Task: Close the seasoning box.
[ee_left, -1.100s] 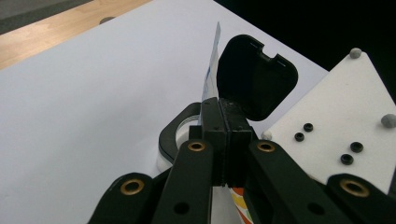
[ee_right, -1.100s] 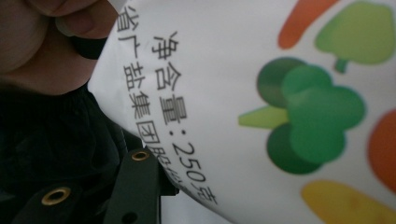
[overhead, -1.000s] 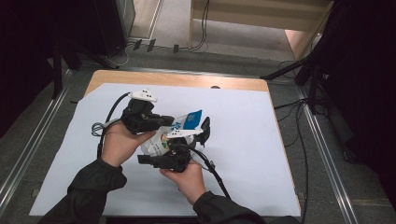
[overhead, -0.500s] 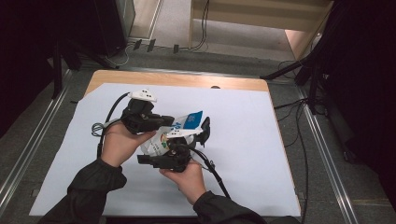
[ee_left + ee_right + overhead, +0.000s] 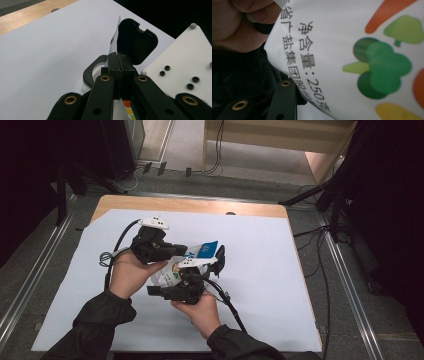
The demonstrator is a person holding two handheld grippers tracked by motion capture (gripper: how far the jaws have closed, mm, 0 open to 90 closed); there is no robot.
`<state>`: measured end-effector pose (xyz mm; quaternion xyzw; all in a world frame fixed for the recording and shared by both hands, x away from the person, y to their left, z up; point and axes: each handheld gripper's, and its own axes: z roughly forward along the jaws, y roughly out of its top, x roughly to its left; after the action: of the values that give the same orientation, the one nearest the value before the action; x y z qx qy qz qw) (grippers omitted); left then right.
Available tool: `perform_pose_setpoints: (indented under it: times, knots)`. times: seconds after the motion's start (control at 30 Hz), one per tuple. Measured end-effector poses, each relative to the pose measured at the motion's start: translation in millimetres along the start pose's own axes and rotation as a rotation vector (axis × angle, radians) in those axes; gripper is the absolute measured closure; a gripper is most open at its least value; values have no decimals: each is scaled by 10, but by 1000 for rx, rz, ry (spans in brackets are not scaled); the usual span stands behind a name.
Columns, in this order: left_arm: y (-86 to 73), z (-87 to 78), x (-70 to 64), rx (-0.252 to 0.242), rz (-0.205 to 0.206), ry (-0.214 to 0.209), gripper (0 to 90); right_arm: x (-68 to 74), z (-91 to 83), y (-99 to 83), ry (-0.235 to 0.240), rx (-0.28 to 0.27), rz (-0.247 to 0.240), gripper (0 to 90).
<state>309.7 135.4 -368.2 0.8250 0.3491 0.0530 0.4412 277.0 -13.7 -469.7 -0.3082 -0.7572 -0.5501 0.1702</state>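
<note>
Your left tongs (image 5: 119,75) pinch the packet's (image 5: 172,272) edge above the desk (image 5: 280,270), steadying it; right tongs' (image 5: 218,260) state I cannot tell.

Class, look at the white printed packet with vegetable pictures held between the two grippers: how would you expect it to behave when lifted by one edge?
The white printed packet with vegetable pictures probably flexes: it looks like thin film, pinched flat in the left gripper.

Its glossy surface may be slippery.

Its print reads 250, so it likely sags under its contents.
</note>
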Motion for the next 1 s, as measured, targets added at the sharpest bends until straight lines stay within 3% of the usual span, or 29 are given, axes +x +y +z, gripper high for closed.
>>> perform_pose_setpoints:
  times: [0.83, 1.0]
  knots:
    - [-2, 10, 6, 1, -7, -5, 900, -11, 4, -3, 0, 0, 4, 583]
    - [-27, 31, 22, 21, -4, -11, 900, -50, 19, -56, -12, -2, 5, 600]
